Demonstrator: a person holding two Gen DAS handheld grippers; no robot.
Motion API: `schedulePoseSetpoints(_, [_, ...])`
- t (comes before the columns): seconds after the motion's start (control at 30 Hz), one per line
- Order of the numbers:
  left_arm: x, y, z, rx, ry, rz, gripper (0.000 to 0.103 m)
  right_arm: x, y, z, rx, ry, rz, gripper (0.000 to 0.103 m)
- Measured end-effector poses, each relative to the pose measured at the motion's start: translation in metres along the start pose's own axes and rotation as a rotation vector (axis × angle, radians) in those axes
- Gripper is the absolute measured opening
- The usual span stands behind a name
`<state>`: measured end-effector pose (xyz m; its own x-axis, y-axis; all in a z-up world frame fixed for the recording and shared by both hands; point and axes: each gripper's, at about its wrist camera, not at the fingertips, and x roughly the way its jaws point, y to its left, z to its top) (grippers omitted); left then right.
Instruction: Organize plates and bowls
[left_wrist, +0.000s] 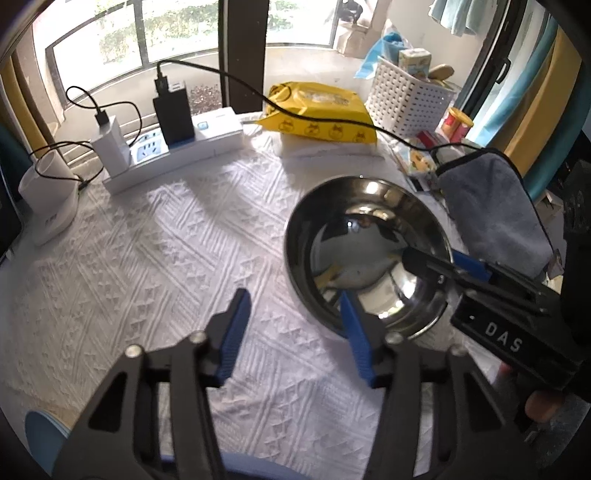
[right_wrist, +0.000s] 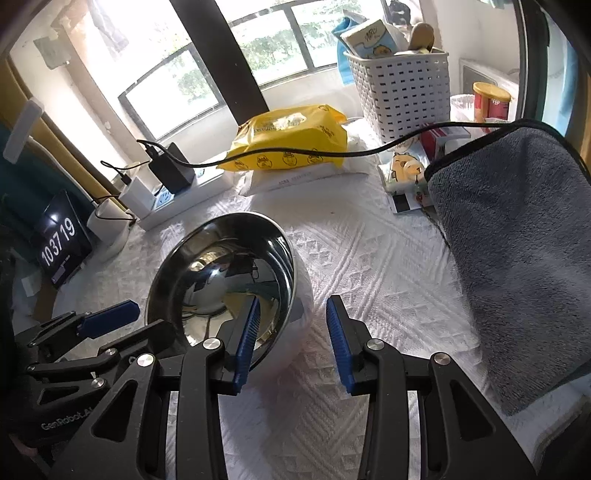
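The right gripper (right_wrist: 291, 336) stands unclenched, its two blue fingers (right_wrist: 247, 332) well apart and straddling the near rim of the steel bowl (right_wrist: 221, 258). One finger hangs over the bowl's shiny inside, the other over the white patterned tablecloth (right_wrist: 369, 258) just outside the rim. Neither pad presses on the metal.

The left gripper (left_wrist: 295, 336) is also released. Its inner finger overlaps the bowl's rim on the opposite side and its outer finger lies over bare cloth beside the bowl. Whether that inner finger touches the rim cannot be told, because the finger covers the edge there. In the right wrist view only one of the left gripper's fingers shows, just outside the rim.

The bowl sits open side up on the tablecloth between the two grippers. Its underside is hidden, and the mirror surface shows only warped reflections.

Beside the bowl, beyond the right gripper, a grey towel (right_wrist: 517, 240) lies draped and runs off the picture's edge. Behind the bowl are a yellow pack (left_wrist: 317, 110) and a white perforated basket (left_wrist: 406, 99), and a black cable (left_wrist: 332, 118) passes above them. Behind the bowl on the left gripper's side sit a white power strip (left_wrist: 177, 151) with chargers, a white cup (left_wrist: 48, 192) and a dark clock display (right_wrist: 61, 240). A pale blue rounded thing (left_wrist: 40, 424), well away from the bowl, is cut off and cannot be identified.
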<state>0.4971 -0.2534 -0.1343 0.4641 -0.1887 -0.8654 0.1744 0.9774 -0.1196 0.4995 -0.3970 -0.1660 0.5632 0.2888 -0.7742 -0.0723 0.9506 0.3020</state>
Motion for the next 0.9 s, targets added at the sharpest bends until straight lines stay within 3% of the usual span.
schedulePoseSetpoints(0.2, [0.003, -0.007, 0.000, 0.023, 0.006, -0.015, 0.030, 0.005, 0.002, -0.001, -0.009, -0.001, 0.028, 0.033])
schedulePoseSetpoints(0.53, [-0.005, -0.010, -0.003, 0.038, -0.016, -0.023, 0.027, 0.000, 0.004, -0.003, -0.011, -0.004, 0.012, 0.032])
schedulePoseSetpoints(0.9, [-0.042, -0.014, -0.010, 0.058, -0.082, -0.065, 0.027, -0.035, 0.015, -0.003, -0.032, -0.051, -0.023, 0.032])
